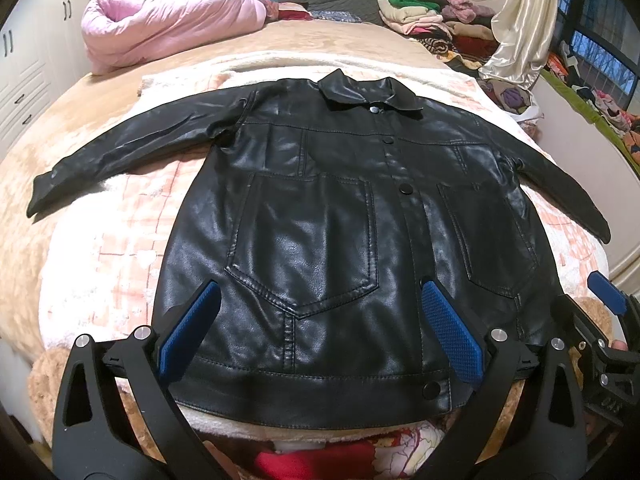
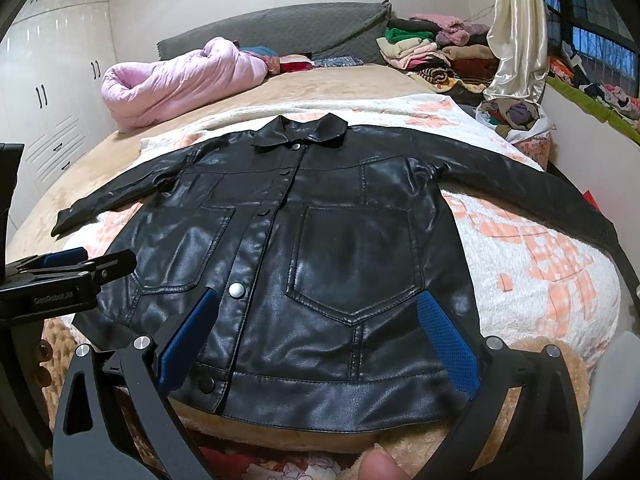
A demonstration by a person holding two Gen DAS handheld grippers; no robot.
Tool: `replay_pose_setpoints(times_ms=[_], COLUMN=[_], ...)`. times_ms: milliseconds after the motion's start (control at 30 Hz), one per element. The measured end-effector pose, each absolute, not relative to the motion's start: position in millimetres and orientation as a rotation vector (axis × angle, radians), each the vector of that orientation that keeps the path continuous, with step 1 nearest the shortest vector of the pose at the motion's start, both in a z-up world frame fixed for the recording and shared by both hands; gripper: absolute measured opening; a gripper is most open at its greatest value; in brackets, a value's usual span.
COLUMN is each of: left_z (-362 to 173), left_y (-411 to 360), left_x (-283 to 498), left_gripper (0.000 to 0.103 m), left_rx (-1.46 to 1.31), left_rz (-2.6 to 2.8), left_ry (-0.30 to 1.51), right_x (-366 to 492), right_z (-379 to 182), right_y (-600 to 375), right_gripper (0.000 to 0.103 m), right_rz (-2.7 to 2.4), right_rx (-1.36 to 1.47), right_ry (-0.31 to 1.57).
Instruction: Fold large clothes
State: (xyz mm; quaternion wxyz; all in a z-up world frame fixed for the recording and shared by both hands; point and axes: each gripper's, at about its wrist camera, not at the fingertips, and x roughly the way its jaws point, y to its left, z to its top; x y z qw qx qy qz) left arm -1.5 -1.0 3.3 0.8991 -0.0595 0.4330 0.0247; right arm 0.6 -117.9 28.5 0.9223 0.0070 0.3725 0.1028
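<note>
A black leather jacket (image 1: 320,216) lies flat and face up on the bed, buttoned, collar at the far end, both sleeves spread out to the sides. It also shows in the right wrist view (image 2: 320,240). My left gripper (image 1: 320,328) is open, its blue pads hovering over the jacket's lower left half near the hem. My right gripper (image 2: 316,336) is open over the lower right half near the hem. Neither holds anything. The right gripper shows at the left wrist view's right edge (image 1: 608,296); the left gripper shows at the right wrist view's left edge (image 2: 68,268).
The jacket rests on a white and peach blanket (image 1: 120,248) over a tan bed cover (image 1: 248,44). A rolled pink quilt (image 1: 168,20) lies at the far left. Stacked clothes (image 1: 432,16) sit at the far right by a cream curtain (image 1: 524,20). White wardrobes (image 2: 48,92) stand left.
</note>
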Motion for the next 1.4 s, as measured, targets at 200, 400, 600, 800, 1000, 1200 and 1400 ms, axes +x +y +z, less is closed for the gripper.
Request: replay_pose_setpoints(times_ms=[200,400,600,800,1000,1200,1400], left_z=[4.4,4.6,4.9,4.9,4.9,7.1,10.6], left_y=[-0.1,-0.5,-0.9,-1.3,-1.3,-1.1,0.3], left_x=[-0.6,-0.6,0.8,0.8,0.7,6.5,14.5], left_gripper=[0.094,0.094,0.094,0.094,0.094,0.094,0.094], left_rx=[-0.122,-0.122,-0.122,-0.122,-0.121,-0.126,-0.129], left_rz=[0.046,0.044,0.044,0.044,0.044,0.051,0.058], left_ry=[0.896,0.893,0.894,0.894,0.892,0.884,0.87], right_x=[0.1,-0.1,0.7,0.8,1.3,4.9,17.7], right_z=[28.1,26.8,26.2,26.2,25.8,25.5,25.8], right_y=[-116.9,-114.6,-113.3,-113.3,-112.5,-112.6,-117.5], right_gripper=[0.099,0.099,0.099,0.099,0.099,0.099,0.099], right_rz=[0.213,0.218,0.218,0.218,0.217,0.215,0.22], right_rx=[0.011,0.004,0.001,0.001,0.003,0.0,0.011], right_ry=[0.764,0.764,0.766,0.766,0.766,0.768,0.778])
